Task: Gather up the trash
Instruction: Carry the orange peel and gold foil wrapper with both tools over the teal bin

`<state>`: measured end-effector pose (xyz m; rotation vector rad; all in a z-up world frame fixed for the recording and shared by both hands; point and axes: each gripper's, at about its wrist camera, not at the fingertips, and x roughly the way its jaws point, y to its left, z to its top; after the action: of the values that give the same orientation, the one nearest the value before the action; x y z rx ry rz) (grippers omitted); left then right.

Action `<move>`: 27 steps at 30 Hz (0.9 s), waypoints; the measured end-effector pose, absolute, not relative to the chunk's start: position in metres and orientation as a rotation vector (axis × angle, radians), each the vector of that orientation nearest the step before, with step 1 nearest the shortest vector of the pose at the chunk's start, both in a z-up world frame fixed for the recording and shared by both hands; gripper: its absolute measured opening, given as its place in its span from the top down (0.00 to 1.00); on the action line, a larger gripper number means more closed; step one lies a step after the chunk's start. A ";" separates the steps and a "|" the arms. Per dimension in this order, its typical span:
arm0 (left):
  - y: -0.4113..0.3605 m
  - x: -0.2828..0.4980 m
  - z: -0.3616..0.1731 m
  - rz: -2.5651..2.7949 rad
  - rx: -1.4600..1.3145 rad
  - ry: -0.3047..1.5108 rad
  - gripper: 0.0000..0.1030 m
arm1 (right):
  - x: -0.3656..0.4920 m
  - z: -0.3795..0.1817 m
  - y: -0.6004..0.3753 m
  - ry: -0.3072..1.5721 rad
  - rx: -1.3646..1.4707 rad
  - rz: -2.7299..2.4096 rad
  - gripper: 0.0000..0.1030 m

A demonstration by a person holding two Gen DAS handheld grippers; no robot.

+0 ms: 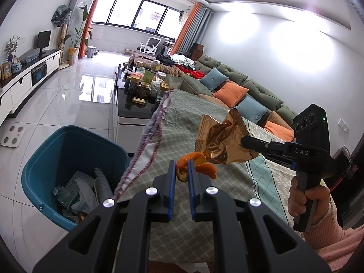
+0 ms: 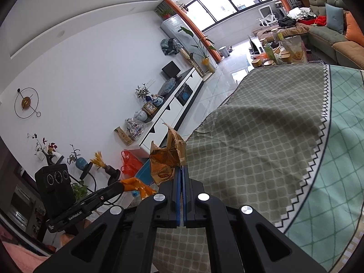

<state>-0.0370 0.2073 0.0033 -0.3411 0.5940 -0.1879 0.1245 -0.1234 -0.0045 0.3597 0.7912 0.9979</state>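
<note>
Pinching an orange peel (image 1: 195, 163), the left tongs (image 1: 182, 170) hang over the counter (image 1: 182, 122), with the bin (image 1: 68, 159) at nine o'clock, nearer them; the right tongs (image 2: 181, 173) grip a foil wrapper (image 2: 166, 159).

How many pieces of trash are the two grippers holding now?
2. An orange peel sits in the left gripper; a crumpled gold wrapper is in the right gripper. More trash lies in the blue bin.

Left gripper (image 1: 182, 168): clamped on orange peel (image 1: 196, 163)
Right gripper (image 1: 244, 141): pinched gold wrapper (image 1: 221, 140), held above patterned cloth (image 1: 182, 125)
Blue bin (image 1: 45, 159): on floor beside cloth, holding trash
</note>
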 end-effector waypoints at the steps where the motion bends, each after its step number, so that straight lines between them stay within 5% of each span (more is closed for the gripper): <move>1: 0.208 -0.038 0.005 -0.188 -0.340 0.592 0.89 | 0.125 -0.004 -0.122 0.791 0.358 1.001 0.98; 27: 0.230 -0.054 0.011 -0.098 -0.368 0.564 0.89 | 0.129 0.002 -0.080 0.807 0.321 1.050 0.98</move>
<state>-0.0540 0.2299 0.0106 -0.3677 0.5638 -0.0977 0.1291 -0.0795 0.0018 0.3212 0.8072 1.0505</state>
